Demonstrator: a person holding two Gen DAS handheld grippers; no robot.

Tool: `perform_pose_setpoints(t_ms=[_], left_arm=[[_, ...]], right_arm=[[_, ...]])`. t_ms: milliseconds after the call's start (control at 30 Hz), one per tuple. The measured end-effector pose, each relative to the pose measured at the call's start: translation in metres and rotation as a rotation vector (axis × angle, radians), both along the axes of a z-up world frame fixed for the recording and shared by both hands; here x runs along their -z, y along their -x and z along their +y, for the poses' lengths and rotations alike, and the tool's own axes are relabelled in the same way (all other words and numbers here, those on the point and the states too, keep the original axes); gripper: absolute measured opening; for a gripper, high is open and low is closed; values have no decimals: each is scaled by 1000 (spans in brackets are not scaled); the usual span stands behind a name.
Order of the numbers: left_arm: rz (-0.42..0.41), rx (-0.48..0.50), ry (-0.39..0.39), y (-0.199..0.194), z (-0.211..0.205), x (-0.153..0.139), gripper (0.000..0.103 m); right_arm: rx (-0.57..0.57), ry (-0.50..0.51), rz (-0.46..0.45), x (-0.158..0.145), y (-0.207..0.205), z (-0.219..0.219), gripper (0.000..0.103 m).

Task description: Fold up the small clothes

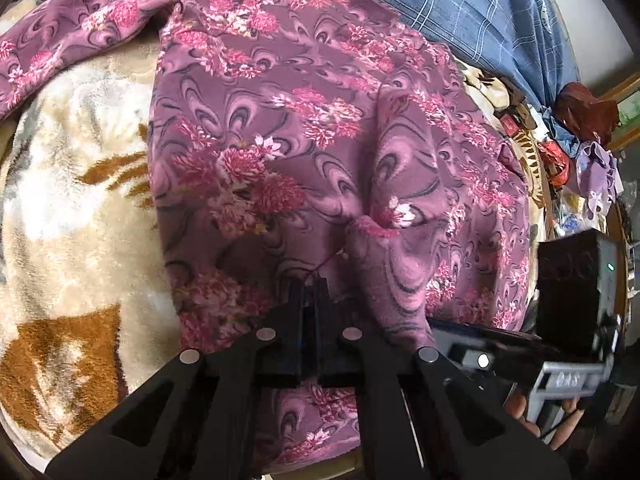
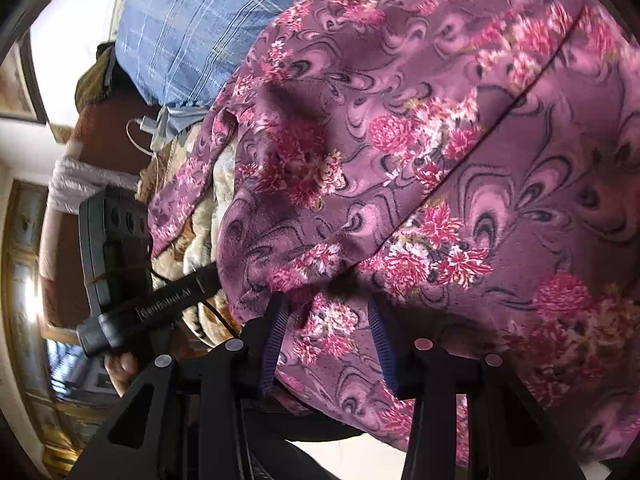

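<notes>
I see a cream-and-brown plush blanket [image 1: 64, 216] covering the bed, a blue plaid pillow [image 1: 460, 4] behind, white wall [image 2: 76, 32], cluttered shelf [image 1: 576, 148].

blanket [image 1: 72, 208]: cream and brown plush, underneath
pillow [image 1: 472, 12]: blue plaid, at the far edge
cable [image 2: 140, 136]: white, beside the pillow

1. Daylight fills both my views, bright and soft.
2. The white wall [image 2: 76, 28] blows out to glare in my right view.
3. My fisheye lenses bend everything, with dark corners.
4. The floral garment [image 2: 460, 160] smears at the right view's edges.
</notes>
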State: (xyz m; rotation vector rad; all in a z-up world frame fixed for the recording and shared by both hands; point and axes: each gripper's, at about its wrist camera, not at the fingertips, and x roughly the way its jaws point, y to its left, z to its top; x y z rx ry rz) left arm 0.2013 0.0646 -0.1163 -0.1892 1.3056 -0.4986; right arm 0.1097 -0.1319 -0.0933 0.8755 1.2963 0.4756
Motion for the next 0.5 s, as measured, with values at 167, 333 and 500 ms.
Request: perform_pose_setpoints(t_ms=[167,333,500], left_arm=[[-49,-45,83,14,27,-25,2],[-28,-137,103,25,60,-18,2],[-11,-154,79,23,64,-13,2]], right_arm=[[34,-53,3,-2,5,-12,45],[28,-46,5,-3,0,-7,45],[-16,68,-17,-5,-3,13,40]])
